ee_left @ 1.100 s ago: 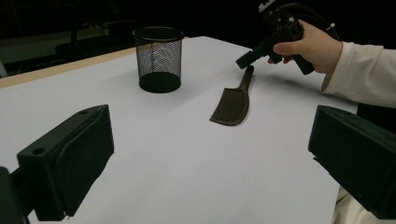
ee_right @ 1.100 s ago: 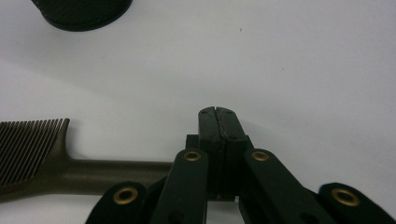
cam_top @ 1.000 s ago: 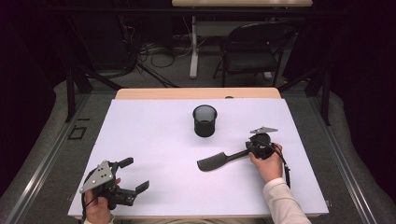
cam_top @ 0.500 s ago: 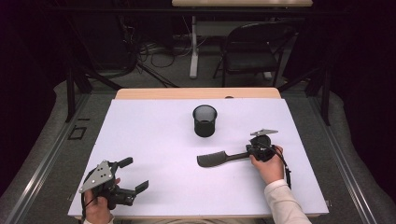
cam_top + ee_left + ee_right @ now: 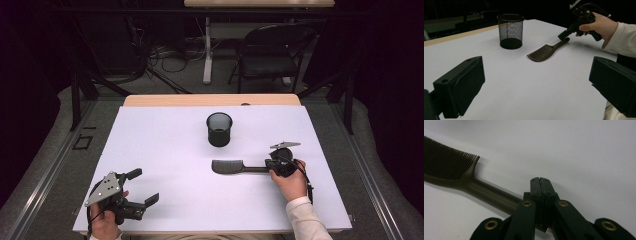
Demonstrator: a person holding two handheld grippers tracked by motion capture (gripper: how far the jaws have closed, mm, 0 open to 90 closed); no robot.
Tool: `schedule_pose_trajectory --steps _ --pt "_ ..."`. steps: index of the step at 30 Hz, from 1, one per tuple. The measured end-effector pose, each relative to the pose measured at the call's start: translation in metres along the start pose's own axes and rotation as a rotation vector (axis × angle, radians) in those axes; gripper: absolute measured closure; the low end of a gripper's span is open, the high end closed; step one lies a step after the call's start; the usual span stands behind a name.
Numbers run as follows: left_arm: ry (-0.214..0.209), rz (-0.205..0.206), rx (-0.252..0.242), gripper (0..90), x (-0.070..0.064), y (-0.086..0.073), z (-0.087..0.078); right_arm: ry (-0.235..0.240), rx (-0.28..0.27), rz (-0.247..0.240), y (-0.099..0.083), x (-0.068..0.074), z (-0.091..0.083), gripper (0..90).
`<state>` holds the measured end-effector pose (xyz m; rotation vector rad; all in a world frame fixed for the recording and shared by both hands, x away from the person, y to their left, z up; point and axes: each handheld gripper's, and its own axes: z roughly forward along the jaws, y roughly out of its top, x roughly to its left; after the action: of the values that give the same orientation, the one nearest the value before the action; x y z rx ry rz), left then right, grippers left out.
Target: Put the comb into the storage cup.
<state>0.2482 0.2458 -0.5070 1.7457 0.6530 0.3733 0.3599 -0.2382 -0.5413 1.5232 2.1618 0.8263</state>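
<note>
Dark comb [image 5: 235, 167] flat, lengthwise across table [image 5: 165, 150].

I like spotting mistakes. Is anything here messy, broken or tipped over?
Nothing stands out. The mesh cup stands upright, the comb lies flat beside it on the white table, and nothing looks broken or spilled.

Folding chair [image 5: 272, 52], floor cables [image 5: 170, 52]

Comb [image 5: 451, 167] head cut off; handle end hidden.
</note>
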Motion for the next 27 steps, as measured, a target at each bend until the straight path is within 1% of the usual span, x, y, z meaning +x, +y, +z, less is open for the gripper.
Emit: schedule_pose_trajectory --steps 7,9,20,27 --pt "0.000 0.002 0.002 0.4 0.000 0.000 0.000 -0.001 0.022 -0.017 -0.007 0.004 -0.002 90.0" --pt "0.004 -0.001 0.001 0.4 0.000 0.000 0.001 0.007 0.028 -0.024 -0.011 0.007 -0.003 90.0" --pt "0.004 -0.005 0.001 0.4 0.000 -0.001 0.001 0.031 0.033 -0.021 -0.018 0.011 -0.009 90.0" --pt "0.005 -0.003 0.003 0.4 -0.001 -0.001 0.001 0.042 0.040 -0.033 -0.022 0.015 -0.012 90.0"
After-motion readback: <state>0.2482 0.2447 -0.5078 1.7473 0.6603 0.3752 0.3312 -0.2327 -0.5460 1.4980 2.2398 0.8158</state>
